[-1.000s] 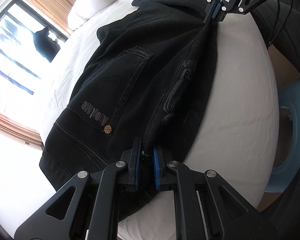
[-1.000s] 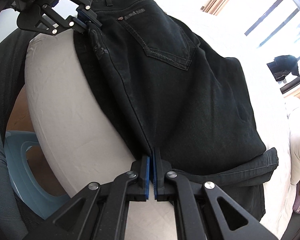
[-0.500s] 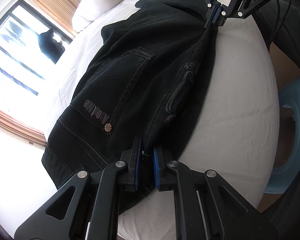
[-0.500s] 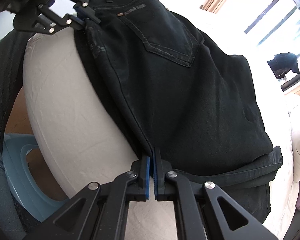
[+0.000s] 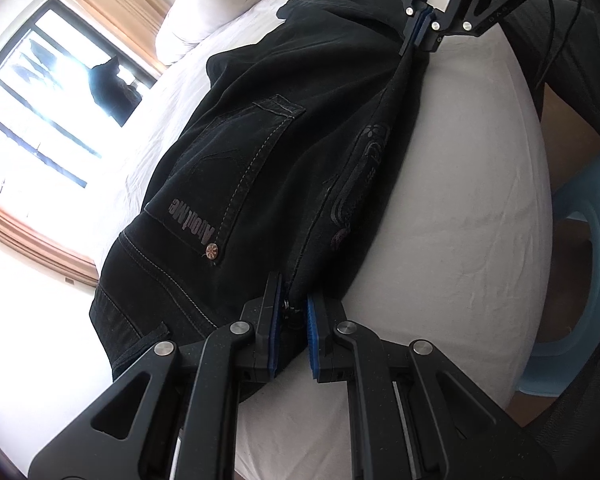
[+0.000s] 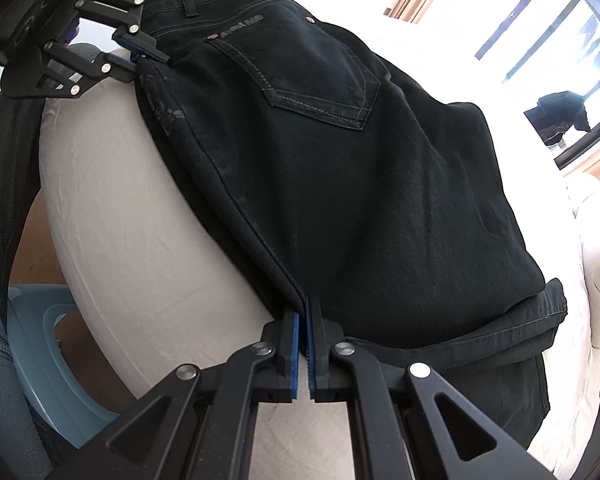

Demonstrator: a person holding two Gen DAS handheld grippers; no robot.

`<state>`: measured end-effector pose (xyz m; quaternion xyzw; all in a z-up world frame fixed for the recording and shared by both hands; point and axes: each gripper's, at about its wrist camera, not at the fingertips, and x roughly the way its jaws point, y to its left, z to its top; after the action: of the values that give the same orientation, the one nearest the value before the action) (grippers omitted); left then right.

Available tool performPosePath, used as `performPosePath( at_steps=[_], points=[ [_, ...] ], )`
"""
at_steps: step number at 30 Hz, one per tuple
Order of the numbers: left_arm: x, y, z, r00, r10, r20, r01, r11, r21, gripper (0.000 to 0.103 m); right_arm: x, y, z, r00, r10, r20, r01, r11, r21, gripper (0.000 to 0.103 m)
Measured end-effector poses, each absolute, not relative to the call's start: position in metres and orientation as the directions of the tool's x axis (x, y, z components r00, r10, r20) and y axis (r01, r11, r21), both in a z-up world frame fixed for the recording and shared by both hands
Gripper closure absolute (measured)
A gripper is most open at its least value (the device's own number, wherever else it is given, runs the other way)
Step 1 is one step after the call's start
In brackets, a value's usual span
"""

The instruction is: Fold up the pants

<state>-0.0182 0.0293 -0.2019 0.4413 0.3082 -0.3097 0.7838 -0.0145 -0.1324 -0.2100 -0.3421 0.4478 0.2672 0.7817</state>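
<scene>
We are clamping both grippers' fingers on the black denim pants [image 5: 284, 168], left gripper [image 5: 293, 320] at the waistband, right gripper [image 6: 303, 340] further along the same edge, over the white bed [image 6: 148, 248].

matt black denim pants [image 5: 284, 168], creased white cotton sheet [image 5: 452, 216]

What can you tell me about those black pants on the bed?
The black pants look like denim, with pale stitching, a back pocket facing up, copper rivets and grey lettering. They lie folded on the white bed. The left gripper pinches the near edge by the waistband; the right gripper pinches the same edge farther along.
</scene>
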Motion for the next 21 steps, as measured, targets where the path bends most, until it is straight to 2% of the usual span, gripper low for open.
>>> performPosePath(
  at_steps=[3,5,6,7,8,9,10,15,18,21],
  points=[
    [-0.017,0.029,-0.2,0.627,-0.199,-0.753,0.743,0.443,0.502,0.09,-0.015,-0.133,-0.211,0.467,0.111,-0.877,-0.719,0.625,-0.303,0.099],
    [-0.016,0.026,-0.192,0.612,-0.165,-0.773,0.743,0.453,0.492,0.086,-0.016,-0.135,-0.21,0.474,0.116,-0.873,-0.705,0.643,-0.298,0.095],
    [-0.016,0.027,-0.186,0.59,-0.16,-0.791,0.754,0.461,0.468,0.078,-0.016,-0.138,-0.208,0.482,0.118,-0.868,-0.689,0.663,-0.292,0.09],
    [-0.017,0.028,-0.179,0.572,-0.163,-0.804,0.762,0.467,0.448,0.07,-0.015,-0.143,-0.204,0.49,0.124,-0.863,-0.668,0.689,-0.281,0.075],
    [-0.019,0.031,-0.17,0.564,-0.168,-0.808,0.765,0.474,0.436,0.041,-0.015,-0.149,-0.2,0.494,0.137,-0.858,-0.653,0.71,-0.263,0.055],
    [-0.021,0.034,-0.161,0.569,-0.173,-0.804,0.761,0.481,0.435,0.021,-0.015,-0.156,-0.194,0.496,0.162,-0.853,-0.642,0.73,-0.234,0.045],
    [-0.024,0.038,-0.149,0.577,-0.178,-0.797,0.754,0.491,0.436,0.021,-0.017,-0.164,-0.187,0.499,0.191,-0.845,-0.63,0.75,-0.202,0.034],
    [-0.01,0.038,-0.1,0.598,-0.206,-0.775,0.707,0.591,0.389,0.021,-0.017,-0.216,-0.153,0.539,0.286,-0.792,-0.508,0.861,-0.035,0.034],
    [0.018,0.008,-0.084,0.606,-0.274,-0.747,0.667,0.687,0.289,0.021,0.003,-0.268,-0.137,0.585,0.299,-0.754,-0.328,0.937,0.117,0.033],
    [0.045,-0.036,-0.097,0.57,-0.331,-0.752,0.674,0.712,0.198,0.024,0.023,-0.32,-0.119,0.647,0.292,-0.705,-0.142,0.954,0.265,0.034]
  ],
)
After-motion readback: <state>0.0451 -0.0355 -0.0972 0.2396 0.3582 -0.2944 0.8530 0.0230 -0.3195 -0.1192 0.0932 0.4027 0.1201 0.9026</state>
